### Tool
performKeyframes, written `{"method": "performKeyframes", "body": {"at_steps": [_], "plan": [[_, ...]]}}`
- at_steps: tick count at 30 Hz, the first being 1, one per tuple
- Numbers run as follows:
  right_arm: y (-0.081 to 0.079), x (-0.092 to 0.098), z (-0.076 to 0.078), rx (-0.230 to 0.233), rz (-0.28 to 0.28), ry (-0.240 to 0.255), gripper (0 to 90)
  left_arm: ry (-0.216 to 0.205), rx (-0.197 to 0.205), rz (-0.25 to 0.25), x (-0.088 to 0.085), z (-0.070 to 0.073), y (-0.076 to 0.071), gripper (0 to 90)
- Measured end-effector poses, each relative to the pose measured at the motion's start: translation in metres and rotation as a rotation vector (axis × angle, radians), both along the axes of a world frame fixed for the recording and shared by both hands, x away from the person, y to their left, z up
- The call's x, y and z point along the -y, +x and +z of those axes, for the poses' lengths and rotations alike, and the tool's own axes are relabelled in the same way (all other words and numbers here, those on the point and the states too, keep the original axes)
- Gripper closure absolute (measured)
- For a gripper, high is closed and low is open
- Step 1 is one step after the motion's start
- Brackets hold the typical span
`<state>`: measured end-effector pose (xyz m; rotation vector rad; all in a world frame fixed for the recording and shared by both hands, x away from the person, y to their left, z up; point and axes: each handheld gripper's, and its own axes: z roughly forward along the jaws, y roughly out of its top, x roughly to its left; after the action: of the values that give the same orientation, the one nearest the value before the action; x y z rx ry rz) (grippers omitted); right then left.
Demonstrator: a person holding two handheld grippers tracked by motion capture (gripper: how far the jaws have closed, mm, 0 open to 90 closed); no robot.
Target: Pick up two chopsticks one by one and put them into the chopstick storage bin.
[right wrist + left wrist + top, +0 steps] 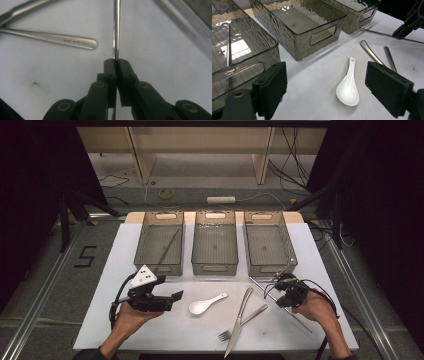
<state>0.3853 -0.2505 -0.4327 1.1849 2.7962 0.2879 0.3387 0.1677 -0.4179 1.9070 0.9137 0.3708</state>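
**Chopstick pinched at the table's right edge**

On a white table sheet (125, 320), ringed by dark floor with cables, stand three smoky plastic bins (215, 247). The right gripper (115, 61) clamps a thin, shiny metal chopstick (115, 30), lying just before the right bin. The left gripper (325, 90) gapes wide near a white spoon (348, 87).

This looks like a lab or recording studio rather than a home. Black curtains (30, 195) hang at both sides, loose cables (295, 160) and a power strip (221, 199) lie on the bare floor (200, 170) beyond the table (125, 320), metal rails (45, 285) run alongside it, and a taped "5" (85, 256) marks the floor.
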Motion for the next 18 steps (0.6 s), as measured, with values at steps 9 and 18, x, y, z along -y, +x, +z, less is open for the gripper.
{"method": "performKeyframes", "body": {"at_steps": [9,18], "plan": [[-0.01,-0.016,0.018,0.043,0.088,0.029,86.6,0.0,-0.003,-0.017,0.007,0.0,0.003,16.9],[-0.019,-0.044,0.031,0.069,0.196,0.055,86.6,0.022,-0.002,-0.1,0.024,0.002,0.008,16.8]]}}
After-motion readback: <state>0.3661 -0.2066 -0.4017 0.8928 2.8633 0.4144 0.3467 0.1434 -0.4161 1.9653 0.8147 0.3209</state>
